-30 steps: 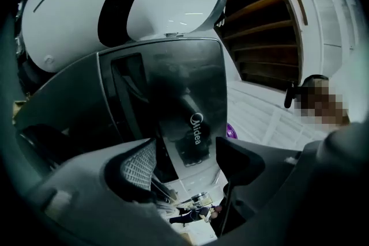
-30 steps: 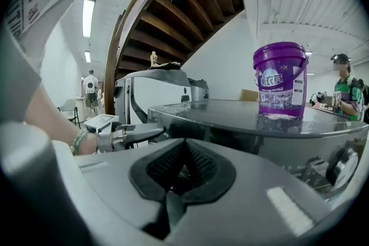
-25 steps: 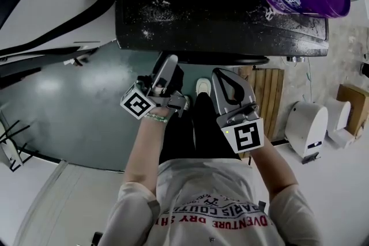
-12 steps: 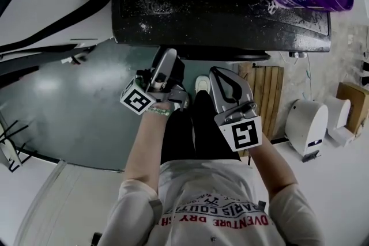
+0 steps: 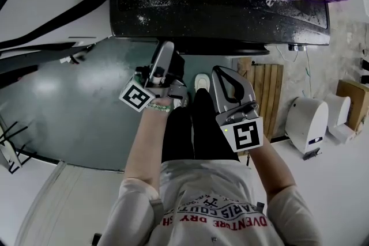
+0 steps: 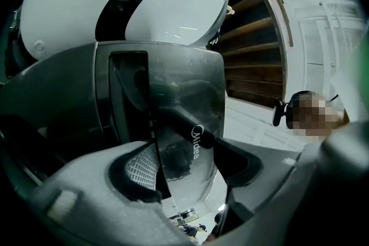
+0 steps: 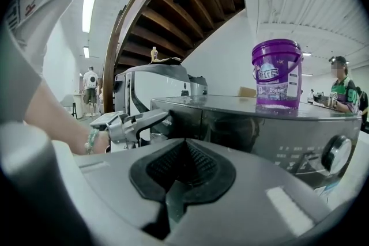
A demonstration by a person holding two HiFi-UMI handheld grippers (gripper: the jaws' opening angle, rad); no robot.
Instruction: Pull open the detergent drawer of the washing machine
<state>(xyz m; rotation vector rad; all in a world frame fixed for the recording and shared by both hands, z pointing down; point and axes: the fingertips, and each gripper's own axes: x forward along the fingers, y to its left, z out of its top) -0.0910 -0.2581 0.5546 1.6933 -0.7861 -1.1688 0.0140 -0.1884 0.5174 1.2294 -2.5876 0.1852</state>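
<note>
Fingers point(image 6: 138, 167) of the left gripper point(image 5: 165, 49) have just been closing and stand spread around the drawer point(image 6: 184, 101) front at the washing machine's point(image 5: 219, 3) 7 o'clock corner — the pull seems not yet begun; right gripper point(image 7: 183, 170) pressed together, empty.

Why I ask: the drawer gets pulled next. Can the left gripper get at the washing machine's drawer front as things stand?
Probably yes. The left gripper is at the washing machine, and the drawer front stands between its jaws, which have just been closing. Nothing else looks in the way.
</note>
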